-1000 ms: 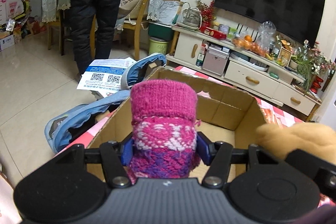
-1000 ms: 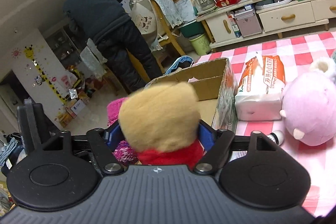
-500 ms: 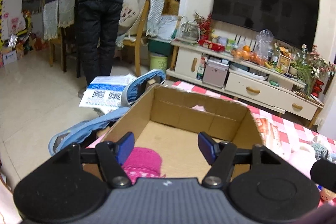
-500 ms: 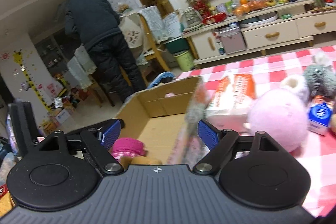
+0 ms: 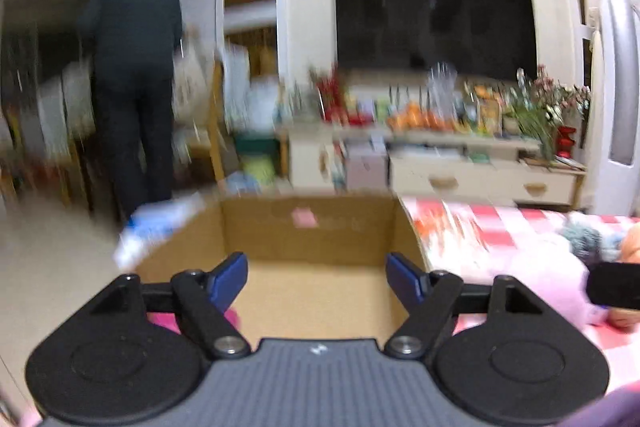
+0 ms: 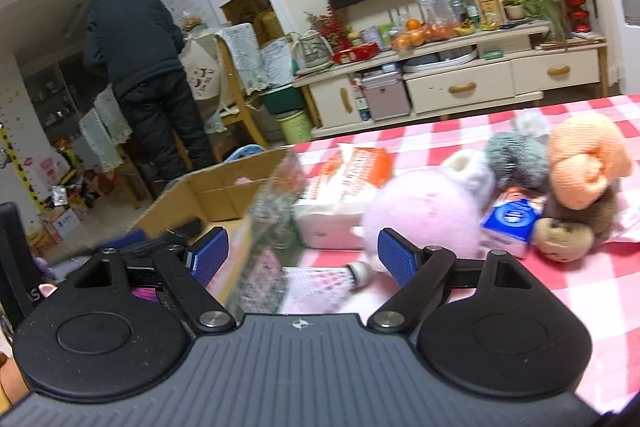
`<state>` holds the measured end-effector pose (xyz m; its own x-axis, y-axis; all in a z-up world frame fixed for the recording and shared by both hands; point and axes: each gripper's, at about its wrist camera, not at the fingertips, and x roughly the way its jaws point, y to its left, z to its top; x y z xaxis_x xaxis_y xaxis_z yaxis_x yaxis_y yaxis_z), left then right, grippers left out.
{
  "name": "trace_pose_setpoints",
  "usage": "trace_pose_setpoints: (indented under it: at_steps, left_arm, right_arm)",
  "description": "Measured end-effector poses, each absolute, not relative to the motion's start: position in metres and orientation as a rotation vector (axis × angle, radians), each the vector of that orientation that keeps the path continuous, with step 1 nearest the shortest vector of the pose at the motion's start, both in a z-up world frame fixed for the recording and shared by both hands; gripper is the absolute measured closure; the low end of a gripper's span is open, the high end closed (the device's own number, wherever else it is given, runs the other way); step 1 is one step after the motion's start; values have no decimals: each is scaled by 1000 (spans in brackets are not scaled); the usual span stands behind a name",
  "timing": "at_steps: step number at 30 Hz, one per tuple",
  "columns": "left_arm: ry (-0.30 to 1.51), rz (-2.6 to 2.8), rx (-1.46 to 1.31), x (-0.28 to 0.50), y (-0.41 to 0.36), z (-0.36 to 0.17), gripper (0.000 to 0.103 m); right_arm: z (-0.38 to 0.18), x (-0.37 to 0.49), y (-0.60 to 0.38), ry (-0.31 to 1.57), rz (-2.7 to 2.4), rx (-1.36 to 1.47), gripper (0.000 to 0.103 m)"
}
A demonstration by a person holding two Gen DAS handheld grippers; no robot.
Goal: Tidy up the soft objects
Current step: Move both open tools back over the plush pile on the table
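Note:
The open cardboard box (image 5: 312,231) lies straight ahead of my left gripper (image 5: 316,265), whose jaws are opening with nothing between them. A bit of the pink knitted sock (image 5: 160,323) shows low in the box behind the left finger. My right gripper (image 6: 301,247) is open and empty, hanging over the box's right wall (image 6: 224,187). On the red-checked tablecloth (image 6: 440,139) to the right lie a pink plush (image 6: 424,211), a grey plush (image 6: 516,159) and an orange knitted toy (image 6: 584,163) on a brown one (image 6: 564,235).
A white-and-orange bag (image 6: 340,195) lies next to the box, with a blue-and-white carton (image 6: 510,223) and a small white bottle (image 6: 360,271) nearby. A person (image 6: 144,67) stands with their back turned at far left. A cluttered TV cabinet (image 6: 460,87) lines the back wall.
My left gripper let go of the pink sock and my right let go of the tan plush; both dropped into the box. Both grippers opened and swung right towards the table toys.

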<state>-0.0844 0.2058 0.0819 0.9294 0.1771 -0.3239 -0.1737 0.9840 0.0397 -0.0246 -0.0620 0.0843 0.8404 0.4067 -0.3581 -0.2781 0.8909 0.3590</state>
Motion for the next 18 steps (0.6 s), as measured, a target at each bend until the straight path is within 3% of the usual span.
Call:
trace_pose_setpoints:
  at_steps: [9, 18]
  left_arm:
    - [267, 231, 64, -74, 223, 86, 27]
    - [221, 160, 69, -75, 196, 105, 20]
  right_arm:
    - [79, -32, -81, 406, 273, 232, 0]
    - [79, -37, -90, 364, 220, 202, 0]
